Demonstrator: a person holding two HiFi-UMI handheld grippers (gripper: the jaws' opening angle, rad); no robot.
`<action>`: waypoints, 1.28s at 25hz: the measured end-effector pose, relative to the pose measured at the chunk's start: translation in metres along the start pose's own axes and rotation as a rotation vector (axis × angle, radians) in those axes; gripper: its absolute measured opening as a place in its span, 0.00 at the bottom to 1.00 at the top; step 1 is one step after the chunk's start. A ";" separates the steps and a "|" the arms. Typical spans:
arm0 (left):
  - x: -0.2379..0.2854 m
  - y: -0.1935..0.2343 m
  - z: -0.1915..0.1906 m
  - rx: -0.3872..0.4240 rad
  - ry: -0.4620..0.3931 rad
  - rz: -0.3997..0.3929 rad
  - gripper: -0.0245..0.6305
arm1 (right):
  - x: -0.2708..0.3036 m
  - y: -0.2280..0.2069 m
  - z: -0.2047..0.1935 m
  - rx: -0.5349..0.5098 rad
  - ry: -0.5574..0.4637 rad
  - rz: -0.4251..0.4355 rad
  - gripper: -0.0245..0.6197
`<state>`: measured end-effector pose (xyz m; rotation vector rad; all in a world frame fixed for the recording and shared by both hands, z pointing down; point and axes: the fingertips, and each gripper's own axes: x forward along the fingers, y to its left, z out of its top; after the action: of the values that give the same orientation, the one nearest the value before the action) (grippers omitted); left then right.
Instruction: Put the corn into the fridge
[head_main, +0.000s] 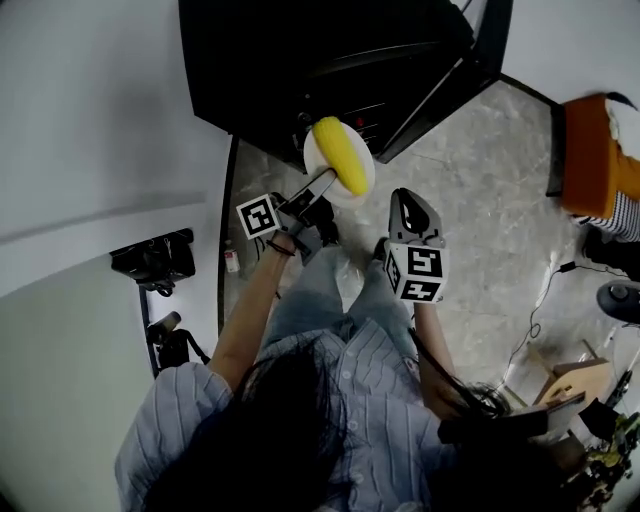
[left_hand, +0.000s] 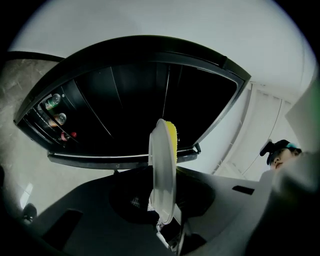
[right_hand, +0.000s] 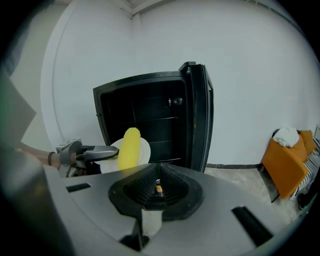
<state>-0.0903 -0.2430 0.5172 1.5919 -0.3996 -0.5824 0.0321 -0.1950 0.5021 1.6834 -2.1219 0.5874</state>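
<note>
The corn (head_main: 340, 155) is lying on a small white plate (head_main: 313, 150) in the upper centre of the head view. It is just in front of the open black fridge (head_main: 300, 60) and not yet inside it. Your left gripper (head_main: 322, 182) is clenching the plate by its near rim, and the cob is resting loose on top. In the left gripper view the plate (left_hand: 162, 170) is showing edge-on between the jaws, with the corn (left_hand: 172, 136) peeking past its right side. Your right gripper (head_main: 412, 208), below and right of the plate, is carrying nothing, and its jaws are pressed together.

You are gripping only one edge of the plate, so the main risk is tilt. Any roll of your wrist as you are reaching in could send the round cob sliding off onto the floor. Clipping a shelf edge or the fridge frame with the far rim could jolt it loose too.
</note>
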 end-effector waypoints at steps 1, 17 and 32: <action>0.005 0.006 0.005 -0.002 -0.001 -0.002 0.16 | 0.005 0.001 -0.002 0.000 0.000 -0.001 0.08; 0.075 0.085 0.058 0.042 -0.016 -0.007 0.16 | 0.047 -0.018 -0.043 0.030 0.011 -0.050 0.08; 0.119 0.133 0.116 0.021 -0.222 0.034 0.16 | 0.051 -0.036 -0.064 0.039 0.050 -0.002 0.08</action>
<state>-0.0512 -0.4199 0.6283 1.5423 -0.5986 -0.7340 0.0579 -0.2099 0.5860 1.6731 -2.0865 0.6677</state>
